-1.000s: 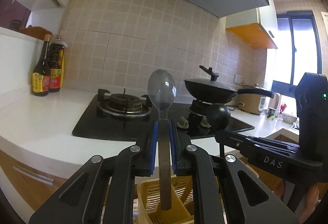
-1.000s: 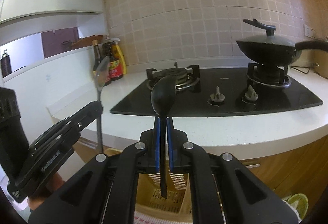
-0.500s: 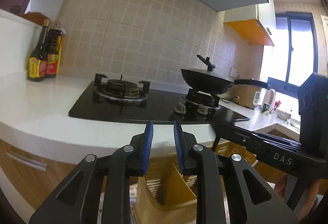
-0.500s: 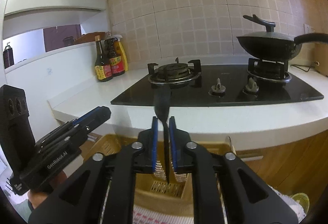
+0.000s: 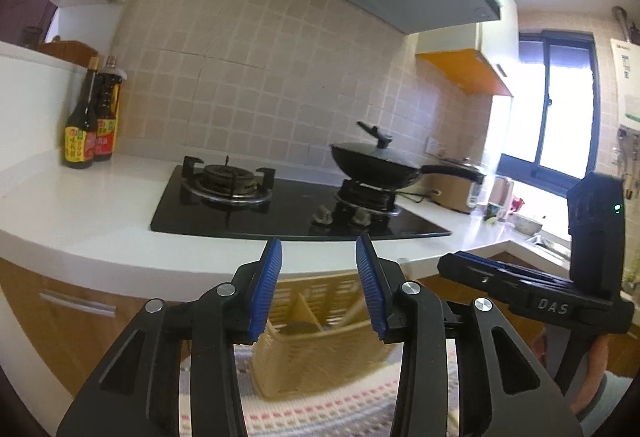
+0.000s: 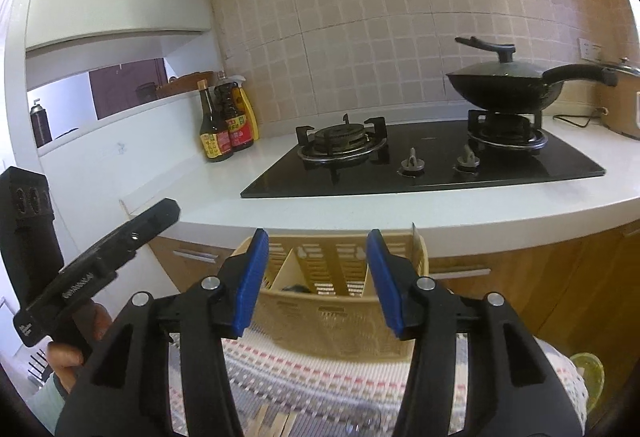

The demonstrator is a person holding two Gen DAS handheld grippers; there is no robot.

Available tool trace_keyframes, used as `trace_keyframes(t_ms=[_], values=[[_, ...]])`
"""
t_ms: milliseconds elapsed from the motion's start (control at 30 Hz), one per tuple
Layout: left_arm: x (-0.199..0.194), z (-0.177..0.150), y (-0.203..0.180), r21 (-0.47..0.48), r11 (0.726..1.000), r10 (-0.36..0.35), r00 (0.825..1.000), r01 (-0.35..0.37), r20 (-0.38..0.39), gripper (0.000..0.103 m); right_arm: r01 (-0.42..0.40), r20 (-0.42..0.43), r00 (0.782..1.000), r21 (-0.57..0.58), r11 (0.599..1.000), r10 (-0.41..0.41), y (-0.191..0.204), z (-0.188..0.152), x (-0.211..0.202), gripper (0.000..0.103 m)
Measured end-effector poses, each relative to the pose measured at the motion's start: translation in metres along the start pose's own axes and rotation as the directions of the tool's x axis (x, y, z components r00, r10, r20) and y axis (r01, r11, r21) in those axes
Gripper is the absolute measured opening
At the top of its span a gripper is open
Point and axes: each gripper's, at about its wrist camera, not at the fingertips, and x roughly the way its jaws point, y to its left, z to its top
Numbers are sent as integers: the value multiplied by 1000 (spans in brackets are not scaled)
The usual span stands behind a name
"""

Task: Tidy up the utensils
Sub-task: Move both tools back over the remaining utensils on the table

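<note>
The left gripper (image 5: 319, 285) is seen with its jaws spread wide and nothing held between them; the right gripper (image 6: 314, 279) is likewise wide open and empty. Just beyond both stands a cream slotted basket (image 6: 344, 311), set on a striped mat (image 6: 320, 373) below the front edge of the counter (image 6: 400, 209); it is split by dividers into compartments. A dark shape, judged to be a utensil (image 6: 295, 288), is glimpsed low in the left compartment in the right wrist view; a blurred handle is made out in the left wrist view, though which compartment holds it cannot be told. Placement seems done for these pieces; whether more utensils are left cannot be told, as none is seen outside the basket.
</note>
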Motion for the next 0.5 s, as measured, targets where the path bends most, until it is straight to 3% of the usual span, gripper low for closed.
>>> trace_keyframes(t_ms=[167, 300, 400, 467, 500], values=[[-32, 7, -20, 33, 999, 4, 999, -2, -32, 44, 19, -54, 998, -16, 1000, -20, 15, -2, -31, 47], [-45, -3, -31, 44, 999, 10, 991, -4, -135, 48, 41, -141, 989, -27, 999, -45, 22, -14, -41, 47], [-47, -21, -31, 47, 999, 33, 970, -22, -242, 48, 51, -246, 968, -13, 999, -52, 21, -29, -39, 47], [-44, -36, -27, 29, 999, 37, 944, -30, -328, 48, 60, -316, 947, 0, 998, -57, 18, -39, -33, 47], [-41, -47, -23, 18, 999, 42, 923, -38, -383, 48, 66, -369, 928, 9, 998, -58, 16, -48, -28, 47]])
